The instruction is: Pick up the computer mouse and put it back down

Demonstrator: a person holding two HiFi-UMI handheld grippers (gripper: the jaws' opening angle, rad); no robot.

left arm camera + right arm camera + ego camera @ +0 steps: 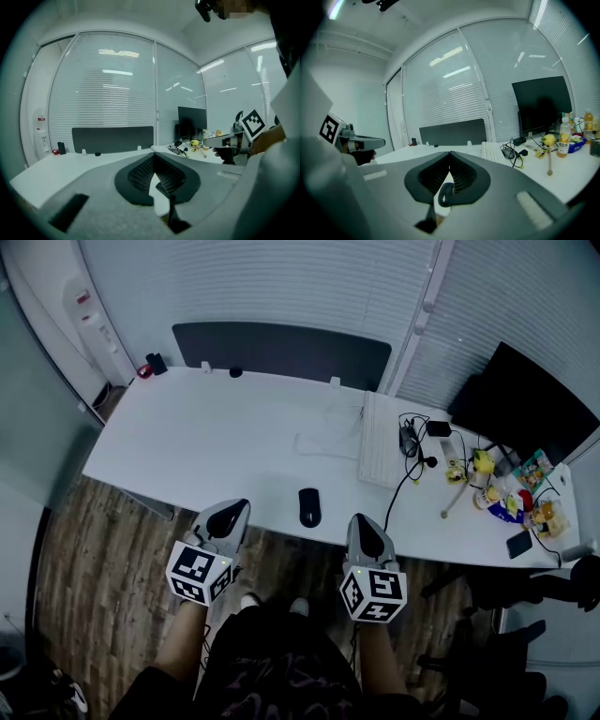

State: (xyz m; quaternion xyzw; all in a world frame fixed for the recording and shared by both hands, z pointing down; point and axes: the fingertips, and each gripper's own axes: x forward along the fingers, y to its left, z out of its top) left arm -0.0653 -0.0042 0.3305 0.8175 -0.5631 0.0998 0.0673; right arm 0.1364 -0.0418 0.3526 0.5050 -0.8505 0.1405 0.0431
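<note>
The black computer mouse lies on the white desk close to its front edge, and no gripper touches it. My left gripper hovers at the desk edge left of the mouse, jaws shut and empty. My right gripper hangs just right of the mouse, also shut and empty. In the right gripper view the closed jaws meet in front, and the mouse shows through the gap below them. In the left gripper view the jaws meet at the tip, and the right gripper shows at the right.
A white keyboard and tangled black cables lie right of centre. Bottles and snack packs crowd the right end beside a black monitor. A dark partition panel runs along the desk's back edge. The person's legs stand below on wood floor.
</note>
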